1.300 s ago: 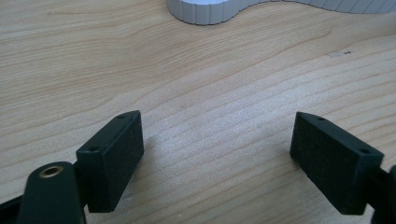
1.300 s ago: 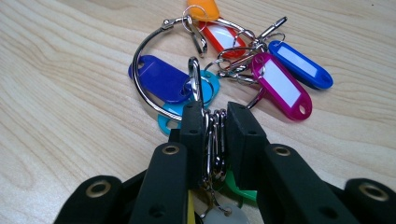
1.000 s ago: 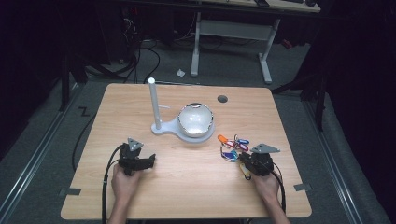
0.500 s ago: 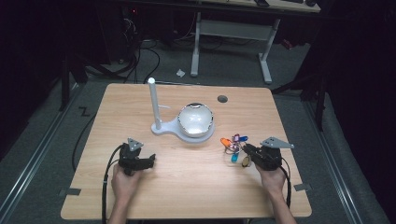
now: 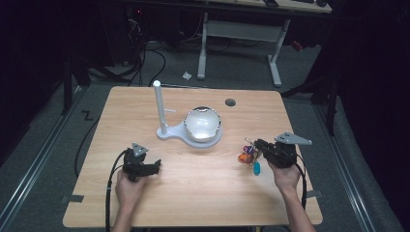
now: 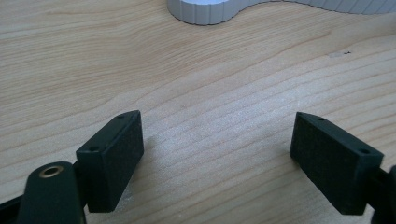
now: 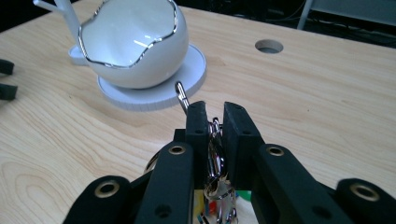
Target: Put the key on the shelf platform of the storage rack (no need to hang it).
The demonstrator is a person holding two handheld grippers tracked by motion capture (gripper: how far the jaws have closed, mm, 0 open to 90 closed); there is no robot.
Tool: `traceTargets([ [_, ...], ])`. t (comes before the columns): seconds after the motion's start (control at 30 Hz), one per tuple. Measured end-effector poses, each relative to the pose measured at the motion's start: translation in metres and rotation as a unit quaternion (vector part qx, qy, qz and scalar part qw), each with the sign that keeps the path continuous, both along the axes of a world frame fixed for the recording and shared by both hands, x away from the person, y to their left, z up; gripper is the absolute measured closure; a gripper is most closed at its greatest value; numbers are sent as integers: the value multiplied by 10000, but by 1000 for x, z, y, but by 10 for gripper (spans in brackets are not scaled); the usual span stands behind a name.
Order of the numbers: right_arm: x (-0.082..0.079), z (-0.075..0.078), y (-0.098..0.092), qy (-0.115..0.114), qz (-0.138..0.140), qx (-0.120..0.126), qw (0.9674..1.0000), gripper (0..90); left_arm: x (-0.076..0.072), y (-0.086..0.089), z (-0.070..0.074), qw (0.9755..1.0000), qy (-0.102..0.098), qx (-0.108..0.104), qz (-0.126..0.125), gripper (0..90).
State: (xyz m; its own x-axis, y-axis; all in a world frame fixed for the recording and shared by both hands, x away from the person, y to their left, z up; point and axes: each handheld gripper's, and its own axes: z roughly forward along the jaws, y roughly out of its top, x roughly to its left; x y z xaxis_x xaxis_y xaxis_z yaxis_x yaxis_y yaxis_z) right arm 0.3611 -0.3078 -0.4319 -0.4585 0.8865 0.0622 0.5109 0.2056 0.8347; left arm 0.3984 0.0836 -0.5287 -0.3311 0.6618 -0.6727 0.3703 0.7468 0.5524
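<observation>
Right tongs [image 7: 215,114] are clamped on the metal ring of a bunch of keys [image 5: 249,155], lifted off the table [image 5: 309,145], left tongs [image 6: 217,140] gaping and idle; next is probably carrying them ahead to the egg-shaped bowl [image 7: 133,44] or its white post [image 5: 158,106].

A lab: dark room, floor cables [image 5: 140,58], desk frame [image 5: 239,36].

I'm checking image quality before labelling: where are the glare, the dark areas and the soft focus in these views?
High view: the table is evenly lit, while the floor and room around it fall nearly black. Right gripper view: bright streaks glint on the white egg-shaped bowl, and the near arms of the right claw, shut on the key bunch, look soft. Left gripper view: wood grain is sharp between the open left claw.
</observation>
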Motion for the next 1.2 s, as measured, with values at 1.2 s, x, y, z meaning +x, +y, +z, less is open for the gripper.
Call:
traceTargets([
  [1.2,20,88,25,-669,649,166,9955,816,0,0,0,10000,2,-2,-4,177],
])
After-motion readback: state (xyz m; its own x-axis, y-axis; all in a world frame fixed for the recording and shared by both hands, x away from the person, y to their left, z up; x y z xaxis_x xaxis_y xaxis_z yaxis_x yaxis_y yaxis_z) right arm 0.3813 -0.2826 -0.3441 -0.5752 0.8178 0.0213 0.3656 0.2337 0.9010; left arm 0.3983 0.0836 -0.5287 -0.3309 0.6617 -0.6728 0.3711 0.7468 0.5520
